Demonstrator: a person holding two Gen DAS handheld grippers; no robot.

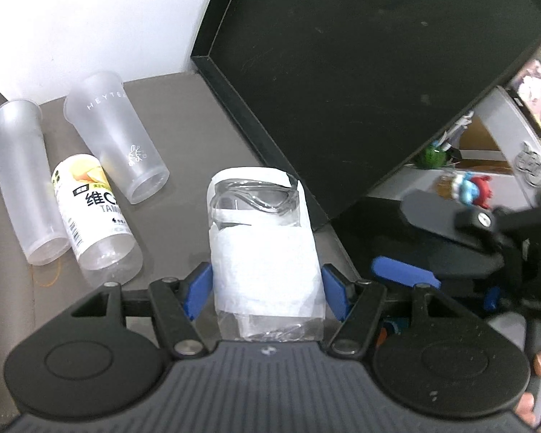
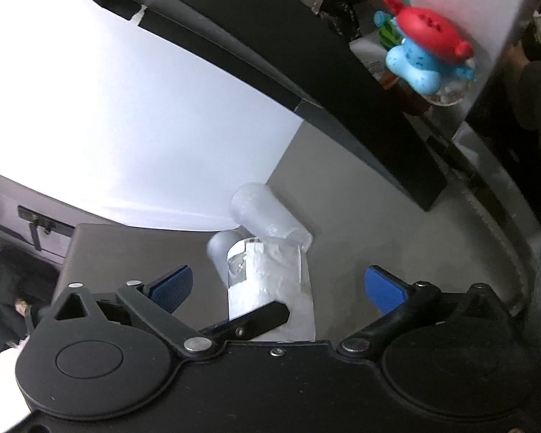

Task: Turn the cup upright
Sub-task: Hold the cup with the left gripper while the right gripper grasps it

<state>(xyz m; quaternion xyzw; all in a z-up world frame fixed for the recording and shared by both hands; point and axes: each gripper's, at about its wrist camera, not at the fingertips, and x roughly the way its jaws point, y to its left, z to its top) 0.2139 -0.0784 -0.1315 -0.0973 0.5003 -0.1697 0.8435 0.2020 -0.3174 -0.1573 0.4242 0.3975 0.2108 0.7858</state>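
A clear glass cup wrapped in white paper (image 1: 265, 252) sits between the blue pads of my left gripper (image 1: 267, 290), which is shut on it. The cup points away from the camera, its thick glass end towards the black tray. In the right wrist view the same cup (image 2: 267, 281) shows ahead, with the left gripper's black finger (image 2: 256, 319) across it. My right gripper (image 2: 279, 288) is open and empty, its blue pads wide apart on either side of the cup without touching it.
Two frosted plastic cups (image 1: 115, 140) (image 1: 25, 184) and a clear bottle with a yellow label (image 1: 97, 216) lie on their sides on the grey table at the left. A large black tray (image 1: 342, 72) leans behind. A blue and red toy (image 2: 422, 54) sits at the right.
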